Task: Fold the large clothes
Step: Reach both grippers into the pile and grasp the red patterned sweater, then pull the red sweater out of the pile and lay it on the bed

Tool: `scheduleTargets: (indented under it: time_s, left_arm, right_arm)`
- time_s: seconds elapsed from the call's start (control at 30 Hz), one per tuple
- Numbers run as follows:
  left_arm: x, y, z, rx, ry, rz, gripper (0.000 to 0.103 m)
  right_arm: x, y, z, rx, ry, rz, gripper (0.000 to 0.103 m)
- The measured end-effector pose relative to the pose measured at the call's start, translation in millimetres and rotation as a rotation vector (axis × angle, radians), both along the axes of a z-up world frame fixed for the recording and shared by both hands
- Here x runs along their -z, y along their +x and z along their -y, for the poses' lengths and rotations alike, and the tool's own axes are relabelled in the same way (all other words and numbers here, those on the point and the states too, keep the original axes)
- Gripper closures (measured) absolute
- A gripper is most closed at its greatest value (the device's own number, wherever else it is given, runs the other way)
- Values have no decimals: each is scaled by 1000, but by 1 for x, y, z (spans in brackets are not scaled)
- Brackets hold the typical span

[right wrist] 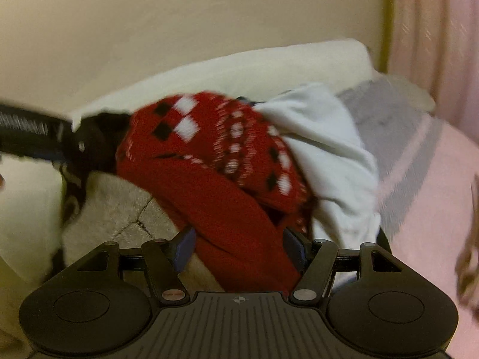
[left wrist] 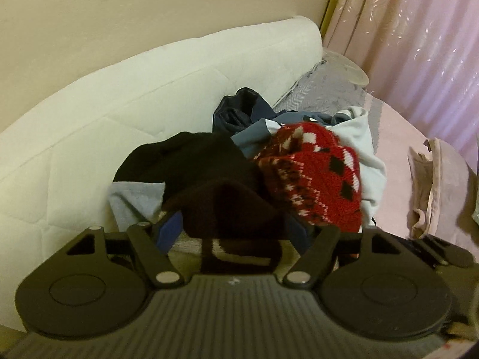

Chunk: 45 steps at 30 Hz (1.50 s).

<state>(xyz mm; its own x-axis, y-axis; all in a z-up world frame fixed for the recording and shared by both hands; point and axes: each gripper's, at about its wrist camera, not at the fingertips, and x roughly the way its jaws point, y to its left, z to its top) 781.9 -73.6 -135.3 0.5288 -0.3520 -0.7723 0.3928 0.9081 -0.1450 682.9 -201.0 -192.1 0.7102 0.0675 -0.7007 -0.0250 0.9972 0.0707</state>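
Note:
A red knit sweater (left wrist: pixel 314 185) with black and white diamonds lies on top of a clothes pile on the bed. My right gripper (right wrist: pixel 238 246) is shut on a plain red fold of that sweater (right wrist: pixel 239 239), which fills the gap between the blue pads (right wrist: pixel 185 246). My left gripper (left wrist: pixel 233 230) is shut on a dark brown knit cloth (left wrist: pixel 227 209) with a white pattern; whether this is part of the same sweater I cannot tell. In the blurred right wrist view the left gripper (right wrist: pixel 86 146) reaches in from the left edge, its tip in black cloth.
The pile also holds a navy garment (left wrist: pixel 236 110), a black one (left wrist: pixel 185 158) and a white one (left wrist: pixel 359 143). A white quilted mattress (left wrist: pixel 134 95) leans on the wall behind. A pink bedspread (left wrist: pixel 395 161), folded pink cloth (left wrist: pixel 434 185) and a pink curtain (left wrist: pixel 419 45) are at the right.

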Motion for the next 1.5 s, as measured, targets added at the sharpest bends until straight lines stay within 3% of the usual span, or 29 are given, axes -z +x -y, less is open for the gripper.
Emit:
scheduleTargets:
  time_s: [0.1,0.13,0.17,0.43,0.87,1.2,1.23,1.3,1.33,1.37,1.4,1.43,1.5]
  left_arm:
    - [3,1,0,0,12,5,32]
    - [4,1,0,-6,15,3,32]
    - [3,1,-1,-11,11,-1,32]
    - [-22,-10,3,-3,-31,26,31]
    - [-83,-91,27,83,-83,102,29]
    - [-124,-185,56,210,-126,127,29]
    - [-128,-196,61,228,-136,131,29]
    - [-136,-218,68,261,-151,138,28]
    - [-140,-230,74,279,-158,141,28]
    - [-143,-240,78,298,-167,145,28]
    - [-147,-253,85,315,-171,153,26]
    - [-148,-263,88,342,-174,156,24]
    - [-147,-287,95,371,-155,165,19]
  right_arm:
    - [18,16,-15,-50,-56,10,46]
    - [20,17,-15,-78,-25,34,88]
    - [20,16,-13,-111,35,44,98]
    - [-31,-65,40,56,276,267,100]
    - [-175,-210,91,214,325,683,101]
    - [-272,-351,112,306,233,878,100]
    - [-279,-369,113,323,216,912,103]
    - [-310,-431,105,362,143,1113,103]
    - [-329,-458,105,403,87,1159,103]
    - [-347,-480,107,419,41,1177,103]
    - [-362,-494,111,409,8,1131,103]
    - [-373,-503,119,401,5,1031,103]
    - [-365,-518,135,423,43,866,103]
